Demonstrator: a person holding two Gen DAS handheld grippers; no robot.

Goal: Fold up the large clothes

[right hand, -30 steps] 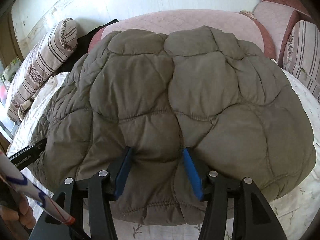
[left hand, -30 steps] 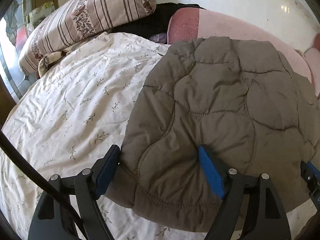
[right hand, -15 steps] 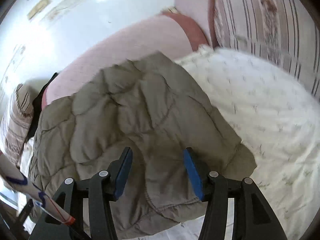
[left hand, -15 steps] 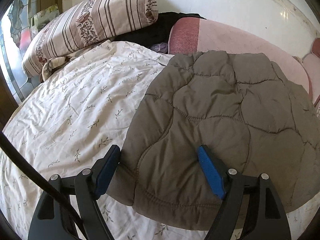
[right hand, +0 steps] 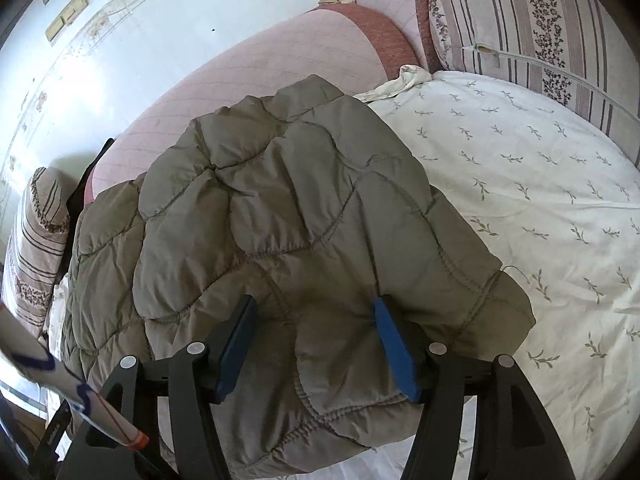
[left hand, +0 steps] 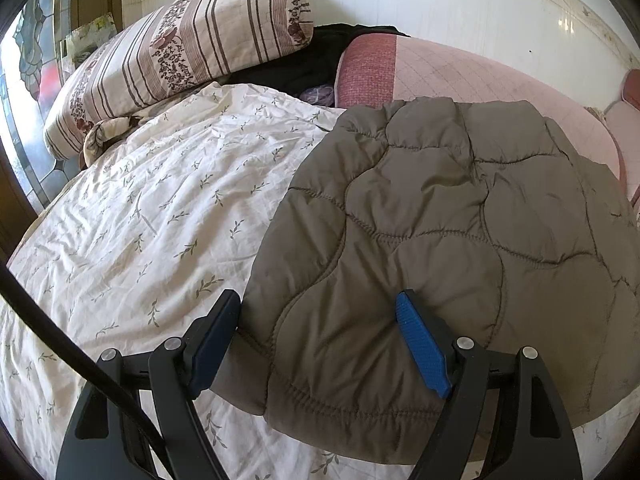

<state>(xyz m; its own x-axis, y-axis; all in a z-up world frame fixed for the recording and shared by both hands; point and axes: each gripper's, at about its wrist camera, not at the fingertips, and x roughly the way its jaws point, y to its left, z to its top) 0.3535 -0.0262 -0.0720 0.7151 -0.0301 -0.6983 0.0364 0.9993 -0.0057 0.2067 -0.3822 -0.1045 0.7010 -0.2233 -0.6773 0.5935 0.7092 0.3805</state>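
Olive-brown quilted jacket [left hand: 460,248], puffy with wavy stitched panels, is seen folded into a thick bundle on the floral white bedsheet [left hand: 152,216], its far end against the pink headboard cushion [left hand: 472,76]. The left gripper [left hand: 320,340] is spread wide over the jacket's near left corner, nothing clamped. The right gripper [right hand: 316,344], jaws just opened further, straddles the hem unclenched. A striped pillow [left hand: 180,52] lies at the bed's far left corner.

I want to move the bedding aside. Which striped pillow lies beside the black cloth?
The striped pillow at the bed's upper left corner in the left view; the black cloth touches its end. The other pillow adjoins pink cushions.
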